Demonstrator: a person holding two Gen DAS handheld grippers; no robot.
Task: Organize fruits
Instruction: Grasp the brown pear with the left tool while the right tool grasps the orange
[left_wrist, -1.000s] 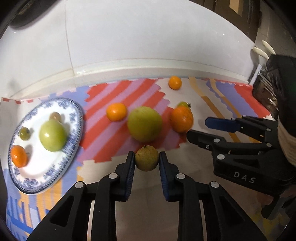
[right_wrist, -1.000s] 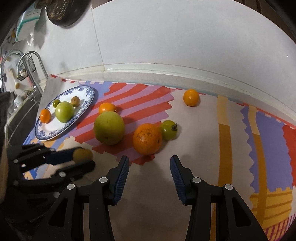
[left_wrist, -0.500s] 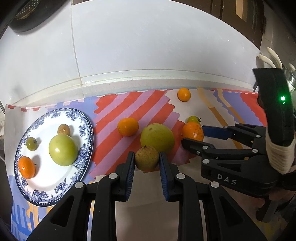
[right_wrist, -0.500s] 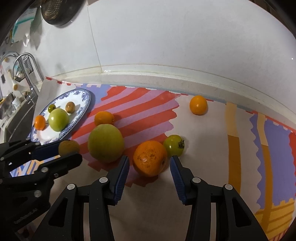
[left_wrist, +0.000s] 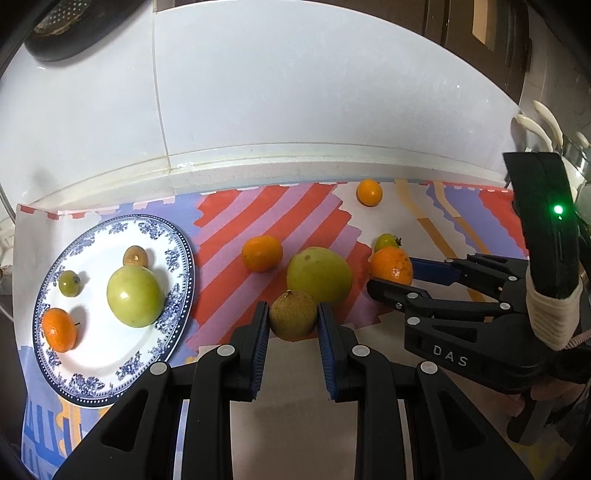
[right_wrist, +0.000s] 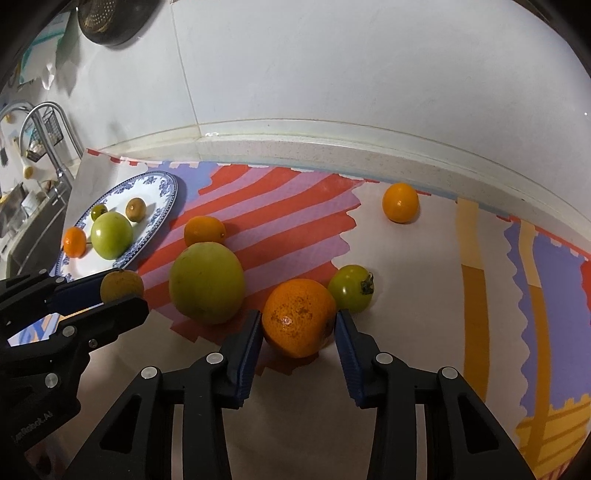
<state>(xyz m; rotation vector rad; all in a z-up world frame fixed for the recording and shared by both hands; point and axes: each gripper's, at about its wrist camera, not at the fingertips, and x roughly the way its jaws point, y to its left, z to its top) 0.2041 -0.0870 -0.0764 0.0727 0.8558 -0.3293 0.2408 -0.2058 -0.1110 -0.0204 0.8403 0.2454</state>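
The left tool (left_wrist: 291, 325) is clamped on a small brown round fruit (left_wrist: 292, 319), its blue pads pressed to both sides. At its 3 o'clock the right tool (right_wrist: 299, 328) is closing its jaws around a speckled orange (right_wrist: 299, 316), the pads at or just beside the peel. A large green fruit (right_wrist: 207, 282) lies just at the orange's 9 o'clock, a green tomato (right_wrist: 351, 287) touching it at 2 o'clock. Farther out on the striped mat (right_wrist: 295, 206) over the surface sit a small orange (right_wrist: 205, 229) and, near the wall at 1 o'clock, another orange (right_wrist: 400, 202). At 10 o'clock the blue-patterned plate (left_wrist: 177, 258) holds a green apple (left_wrist: 135, 296), a mandarin (left_wrist: 59, 329), a small green tomato (left_wrist: 69, 283) and a brown fruit (left_wrist: 135, 256).
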